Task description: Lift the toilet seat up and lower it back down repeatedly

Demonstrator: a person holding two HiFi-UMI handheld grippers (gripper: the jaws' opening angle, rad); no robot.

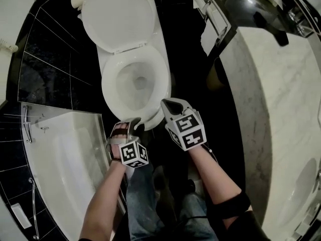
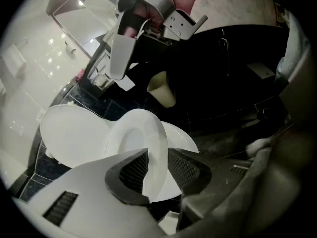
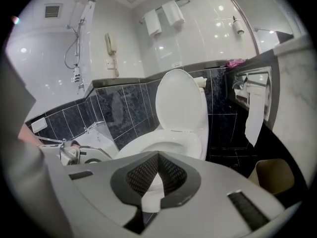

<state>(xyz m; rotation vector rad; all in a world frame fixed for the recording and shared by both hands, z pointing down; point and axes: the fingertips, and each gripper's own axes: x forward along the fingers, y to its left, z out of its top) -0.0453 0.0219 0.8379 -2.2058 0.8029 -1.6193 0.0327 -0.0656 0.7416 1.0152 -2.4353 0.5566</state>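
The white toilet has its lid (image 1: 118, 16) standing up against the tank. The seat ring (image 1: 111, 87) lies round the bowl, and my left gripper (image 1: 131, 122) is at its front edge. In the left gripper view the seat (image 2: 148, 128) is tilted up off the bowl (image 2: 181, 140), and the left gripper (image 2: 157, 175) is shut on its front rim, a pad on each side. My right gripper (image 1: 168, 103) is shut with nothing held and hangs just right of the bowl's front. From the right gripper (image 3: 157, 175) I see the lid (image 3: 181, 100) upright.
A white bathtub (image 1: 65, 154) lies on the left and a marble counter (image 1: 281, 99) on the right. A beige waste bin (image 3: 272, 175) stands on the dark floor right of the toilet, below hanging toilet paper (image 3: 255, 113). The person's legs are close before the bowl.
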